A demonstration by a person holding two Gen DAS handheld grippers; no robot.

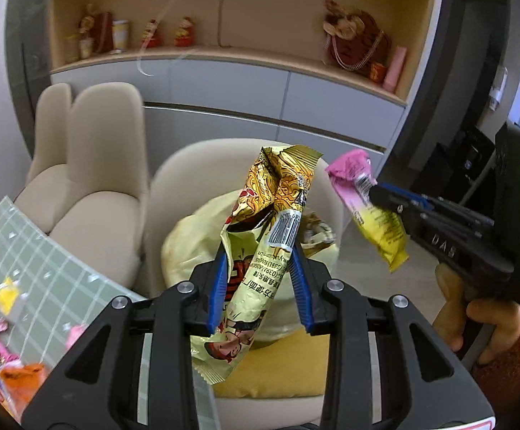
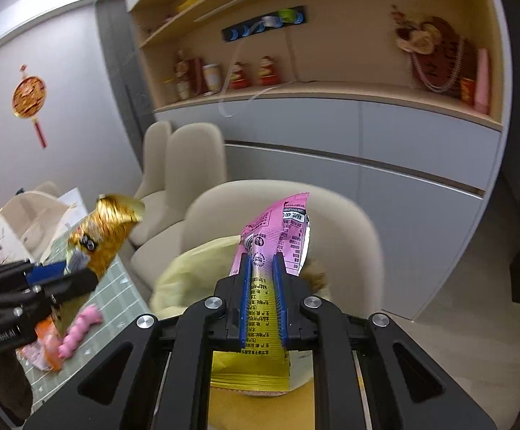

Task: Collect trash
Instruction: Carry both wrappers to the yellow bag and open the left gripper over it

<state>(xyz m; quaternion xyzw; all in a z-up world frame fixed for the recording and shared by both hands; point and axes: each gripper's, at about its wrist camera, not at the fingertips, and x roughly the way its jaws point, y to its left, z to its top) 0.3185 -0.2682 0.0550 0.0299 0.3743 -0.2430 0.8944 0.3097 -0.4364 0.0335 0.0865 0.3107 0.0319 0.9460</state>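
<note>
Left gripper (image 1: 260, 268) is clamped on a gold noodle wrapper (image 1: 274, 215); right gripper (image 2: 264, 297) is clamped on a pink-and-yellow snack wrapper (image 2: 274, 251), both above the yellow bag (image 2: 188, 276).

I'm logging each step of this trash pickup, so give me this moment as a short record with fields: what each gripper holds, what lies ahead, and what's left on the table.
left gripper: shut on gold noodle wrapper
right gripper: shut on pink-and-yellow wrapper
ahead of both: pale yellow bag sitting on a beige chair
bag mouth: open, some trash visible inside
table: green grid mat, with orange, pink and yellow scraps on it
background: wooden shelf with ornaments
</note>
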